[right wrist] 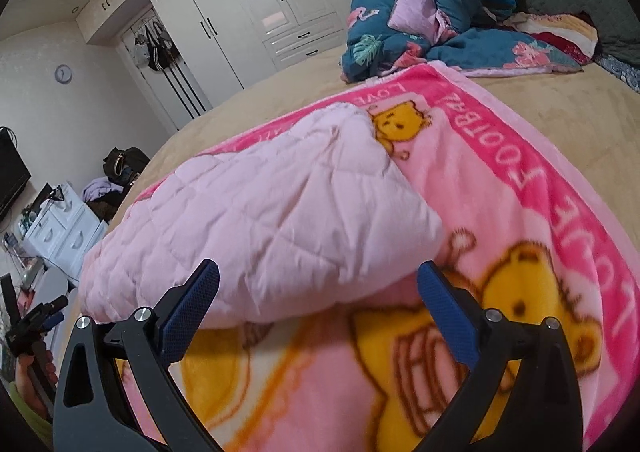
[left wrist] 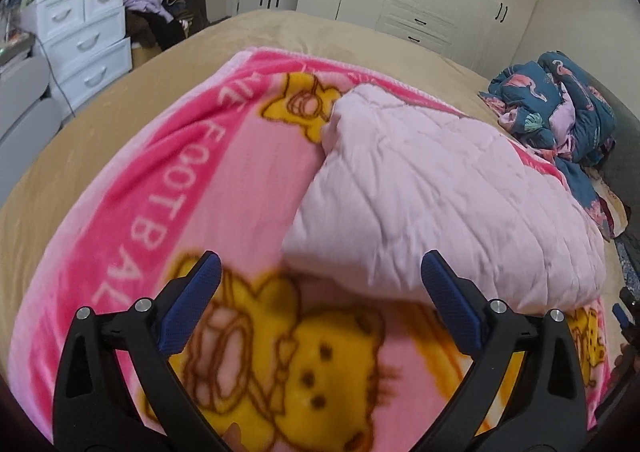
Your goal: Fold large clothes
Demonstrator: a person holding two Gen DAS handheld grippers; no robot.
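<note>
A pale pink quilted garment [left wrist: 432, 203] lies folded in a thick bundle on a bright pink cartoon blanket [left wrist: 168, 187] spread over the bed. My left gripper [left wrist: 320, 268] hovers open just short of the bundle's near edge, with nothing between its blue pads. In the right wrist view the same quilted garment [right wrist: 256, 211] lies ahead and to the left on the cartoon blanket [right wrist: 520, 187]. My right gripper [right wrist: 318, 276] is open too, its fingers wide apart at the bundle's near edge and holding nothing. The other gripper [right wrist: 44, 316], in a hand, shows at the far left.
The tan bed cover [left wrist: 100, 119] extends beyond the blanket. A heap of blue flamingo-print bedding [right wrist: 432, 11] lies at the head of the bed. White drawers [left wrist: 84, 35] and a pile of dark clothes [left wrist: 168, 11] stand beside the bed. White wardrobes [right wrist: 248, 3] line the far wall.
</note>
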